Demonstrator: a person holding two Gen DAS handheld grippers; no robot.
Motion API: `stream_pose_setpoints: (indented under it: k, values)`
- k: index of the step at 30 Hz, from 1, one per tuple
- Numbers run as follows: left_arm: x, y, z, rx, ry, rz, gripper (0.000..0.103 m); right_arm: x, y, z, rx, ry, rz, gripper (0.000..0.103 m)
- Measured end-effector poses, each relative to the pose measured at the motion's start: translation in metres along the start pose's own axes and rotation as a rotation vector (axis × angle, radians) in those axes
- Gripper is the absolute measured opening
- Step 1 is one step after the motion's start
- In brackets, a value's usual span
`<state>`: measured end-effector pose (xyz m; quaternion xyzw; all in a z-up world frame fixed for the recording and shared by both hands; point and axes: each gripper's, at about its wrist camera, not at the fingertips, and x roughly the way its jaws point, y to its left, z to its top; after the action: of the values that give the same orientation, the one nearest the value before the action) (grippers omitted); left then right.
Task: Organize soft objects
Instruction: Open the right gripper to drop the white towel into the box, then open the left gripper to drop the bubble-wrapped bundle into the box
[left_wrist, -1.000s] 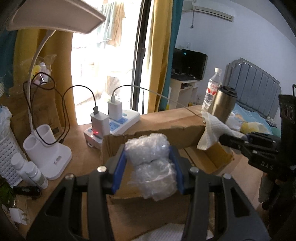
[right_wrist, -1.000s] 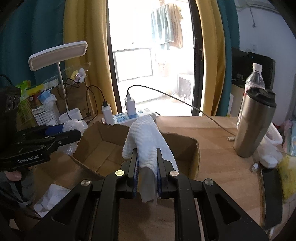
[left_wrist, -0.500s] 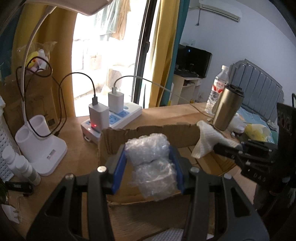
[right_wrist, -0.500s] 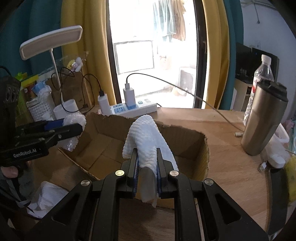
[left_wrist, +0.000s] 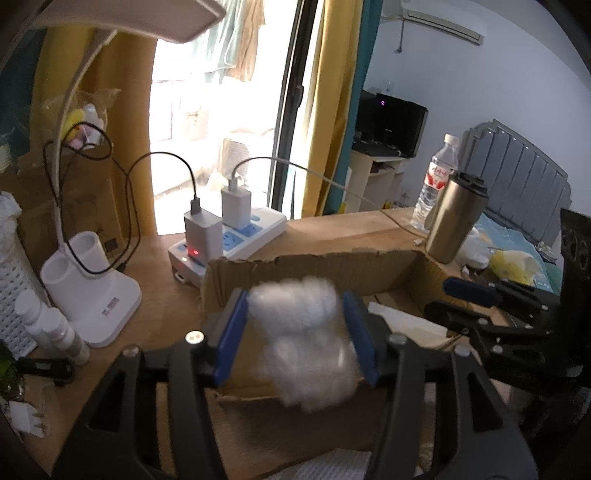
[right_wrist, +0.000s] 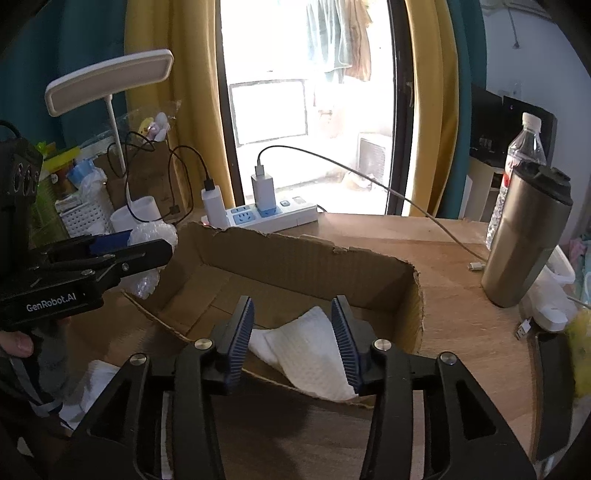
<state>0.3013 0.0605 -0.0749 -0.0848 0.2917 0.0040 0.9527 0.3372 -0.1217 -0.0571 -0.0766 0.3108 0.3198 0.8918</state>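
An open cardboard box lies on the wooden desk. My right gripper hovers over its near wall with the jaws opening. A white textured cloth lies loose below them, draped over the near wall and into the box, with no pad touching it. My left gripper hangs over the box's left side, jaws also opening. A wad of bubble wrap sits motion-blurred between its blue pads, slipping down. The right wrist view shows the left gripper and the bubble wrap at the left.
A power strip with chargers and cables sits behind the box. A steel tumbler and a water bottle stand at the right. A desk lamp and white basket are at the left. Another white cloth lies near the front.
Both grippers' jaws have widened. The white cloth has dropped from the right gripper onto the box's near wall. The bubble wrap has loosened between the left pads and blurs downward.
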Motion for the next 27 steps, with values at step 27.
stream_pose_setpoints:
  k: [27]
  values:
    - [-0.09, -0.015, -0.015, -0.008, -0.099, -0.041, 0.077, -0.088, 0.028, -0.011, -0.007, -0.072, -0.041, 0.049]
